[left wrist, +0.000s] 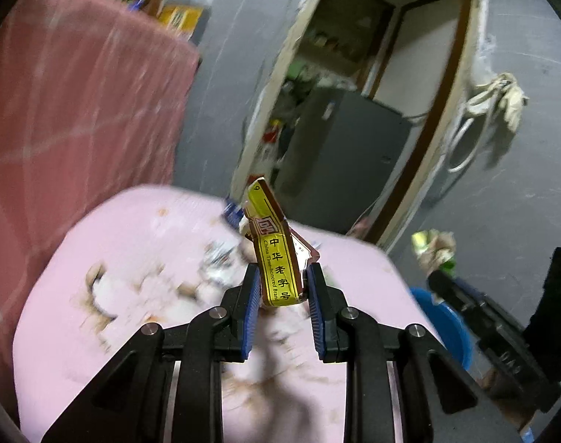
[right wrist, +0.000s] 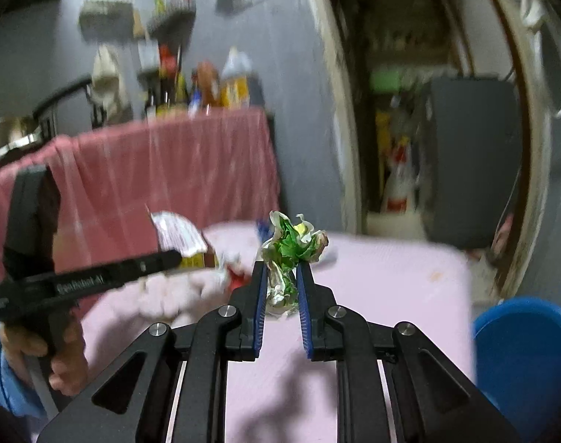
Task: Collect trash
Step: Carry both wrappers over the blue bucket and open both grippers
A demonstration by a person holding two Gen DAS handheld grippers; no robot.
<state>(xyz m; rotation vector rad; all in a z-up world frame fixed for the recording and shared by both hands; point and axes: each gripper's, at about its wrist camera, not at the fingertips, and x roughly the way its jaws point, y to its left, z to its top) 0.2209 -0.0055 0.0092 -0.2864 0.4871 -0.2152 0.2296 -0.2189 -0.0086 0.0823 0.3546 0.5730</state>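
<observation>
Where it is clamped between the left gripper (left wrist: 283, 283), the yellow wrapper (left wrist: 276, 258) is held upright above the pink table (left wrist: 132, 243), long axis vertical. A crumpled green wrapper (right wrist: 289, 254) is pinched in the right gripper (right wrist: 283, 283). Remaining litter is blurred; the blue bin (right wrist: 524, 354) is cut off.

Left tongs (left wrist: 283, 277) and right tongs (right wrist: 283, 277) both point slightly downward, jaws clamped tight on something.
</observation>
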